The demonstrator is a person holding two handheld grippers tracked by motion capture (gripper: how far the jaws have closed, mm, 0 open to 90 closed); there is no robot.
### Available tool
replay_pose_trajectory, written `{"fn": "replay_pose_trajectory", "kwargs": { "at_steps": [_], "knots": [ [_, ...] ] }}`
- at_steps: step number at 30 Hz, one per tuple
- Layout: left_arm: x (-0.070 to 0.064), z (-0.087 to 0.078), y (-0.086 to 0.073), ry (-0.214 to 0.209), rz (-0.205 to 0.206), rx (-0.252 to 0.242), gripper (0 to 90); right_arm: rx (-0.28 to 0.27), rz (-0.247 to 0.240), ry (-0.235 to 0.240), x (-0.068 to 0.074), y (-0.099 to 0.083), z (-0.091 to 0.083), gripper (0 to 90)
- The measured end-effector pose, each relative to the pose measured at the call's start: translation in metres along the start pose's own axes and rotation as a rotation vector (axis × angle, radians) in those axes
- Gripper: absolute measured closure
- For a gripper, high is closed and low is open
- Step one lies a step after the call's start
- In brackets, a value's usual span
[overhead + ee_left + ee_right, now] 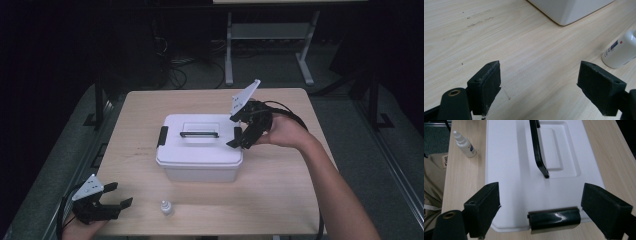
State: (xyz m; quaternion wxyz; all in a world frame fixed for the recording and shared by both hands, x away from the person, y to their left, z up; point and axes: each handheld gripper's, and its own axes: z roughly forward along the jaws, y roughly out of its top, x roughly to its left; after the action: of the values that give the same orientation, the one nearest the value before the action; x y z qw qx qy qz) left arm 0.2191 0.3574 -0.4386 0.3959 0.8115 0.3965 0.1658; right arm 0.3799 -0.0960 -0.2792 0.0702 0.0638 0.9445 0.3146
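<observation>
Evidently the white rectangular plastic storage box point(200, 147) sat at the middle of the pale wooden table point(290, 185), and its lid looked stiff, smooth and probably slippery, so the glossy black clip latch point(554, 218) on its right end seemed the surest place to take hold. The right gripper point(242, 131) hung with its jaws spread wide either side of that latch, gripping nothing, while the left gripper point(114, 196) rested equally wide and empty at the near left corner, just beside a small white plastic dropper bottle point(165, 207)
</observation>
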Motion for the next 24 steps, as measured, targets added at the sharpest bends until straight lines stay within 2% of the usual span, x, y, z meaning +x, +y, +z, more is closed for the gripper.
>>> {"fn": "replay_pose_trajectory", "kwargs": {
  "at_steps": [20,24],
  "knots": [
    [-0.001,0.000,0.001,0.010,0.010,0.004,18.5,0.003,-0.038,0.006,-0.001,0.032,0.022,15.0],
    [-0.002,0.000,0.001,0.011,0.015,0.009,18.5,0.001,-0.053,0.029,0.001,0.040,0.028,15.5]
  ]
}}
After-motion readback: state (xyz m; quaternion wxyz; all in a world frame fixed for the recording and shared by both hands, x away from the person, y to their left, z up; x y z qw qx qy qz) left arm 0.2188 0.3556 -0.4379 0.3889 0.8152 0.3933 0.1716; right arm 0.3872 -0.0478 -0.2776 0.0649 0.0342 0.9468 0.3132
